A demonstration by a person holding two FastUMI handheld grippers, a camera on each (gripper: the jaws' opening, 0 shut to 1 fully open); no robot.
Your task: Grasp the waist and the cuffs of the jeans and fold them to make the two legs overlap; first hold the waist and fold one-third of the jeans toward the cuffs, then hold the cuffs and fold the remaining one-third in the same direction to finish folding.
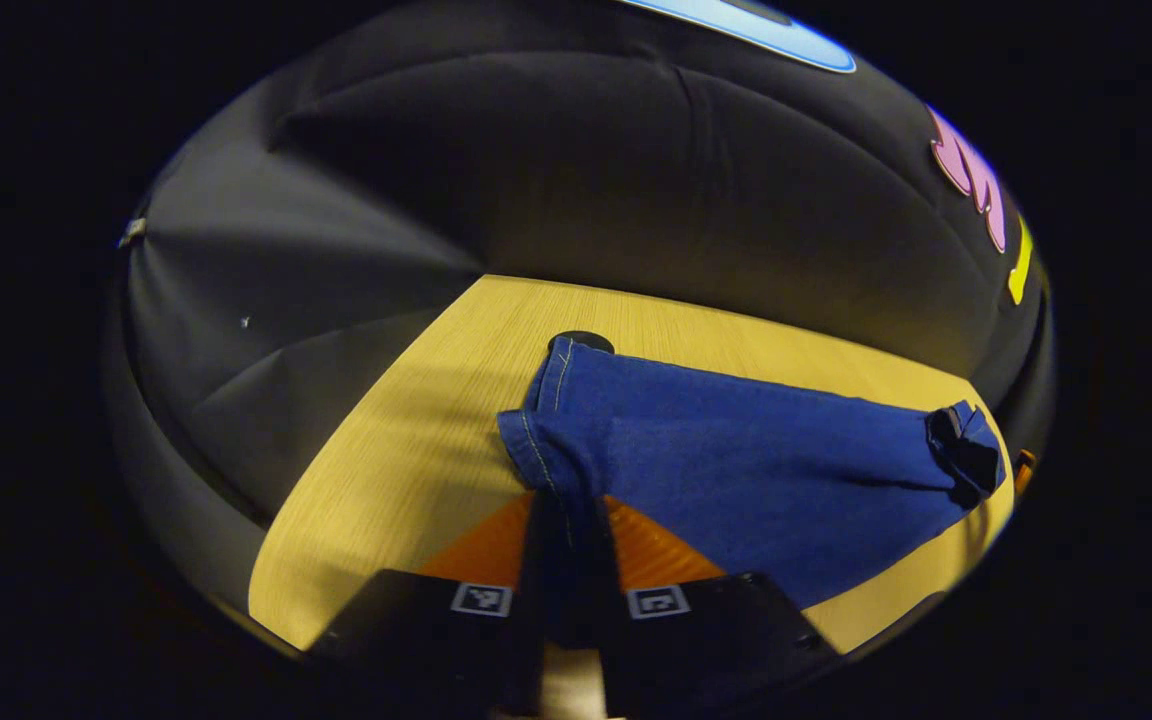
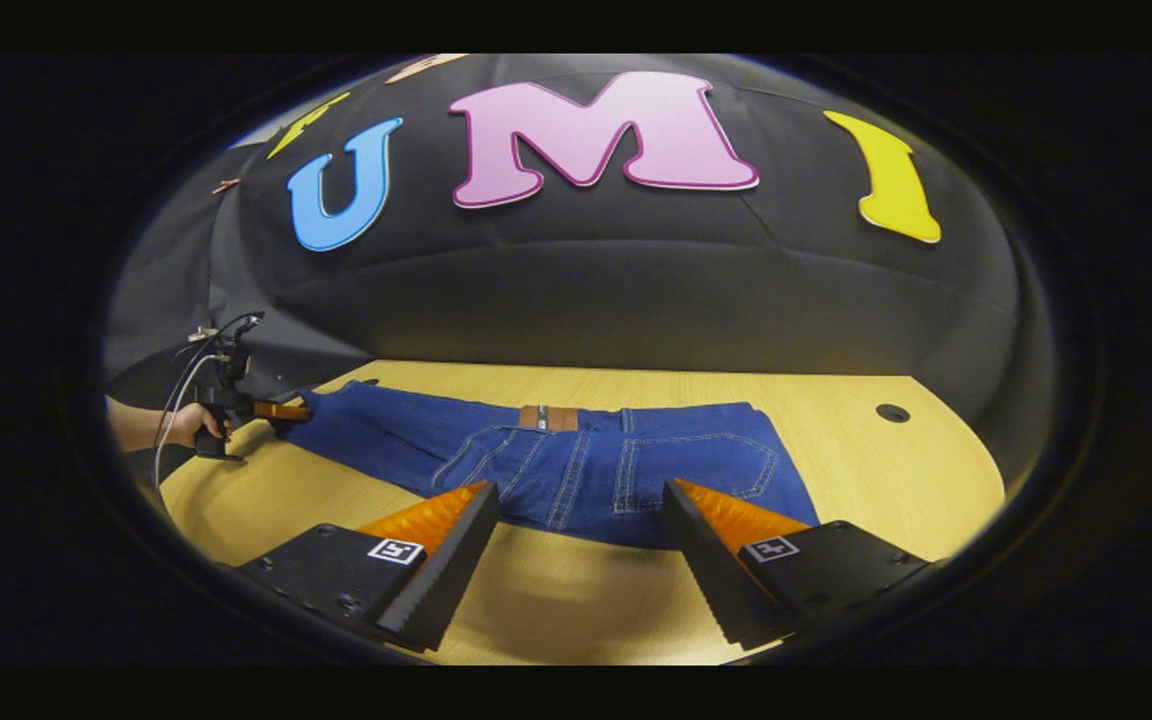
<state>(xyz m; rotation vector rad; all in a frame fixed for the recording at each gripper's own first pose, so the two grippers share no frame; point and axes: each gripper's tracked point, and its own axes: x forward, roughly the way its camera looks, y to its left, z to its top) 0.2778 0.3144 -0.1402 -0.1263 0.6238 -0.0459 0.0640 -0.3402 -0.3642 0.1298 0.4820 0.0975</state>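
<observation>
Blue jeans (image 2: pixel 576 470) lie flat on the wooden table (image 2: pixel 896 490), seat and back pocket toward me and a brown waist patch (image 2: pixel 548 418) at the far edge. The legs run off to the left. My right gripper (image 2: pixel 576 565) is open, its fingers spread just short of the seat's near edge and touching nothing. In the right gripper view, a hand (image 2: pixel 186 425) holds the left gripper (image 2: pixel 271 410) at the cuffs. In the left gripper view, the left gripper (image 1: pixel 571 530) is shut on the cuff end of the jeans (image 1: pixel 736 460), which stretch away to the right.
A black cloth wall surrounds the table on the far and left sides. There is a round dark hole (image 2: pixel 893 412) in the table to the right of the waist, and another hole (image 1: pixel 581 341) sits just beyond the cuffs. Bare wood (image 1: pixel 406 430) lies left of the cuffs.
</observation>
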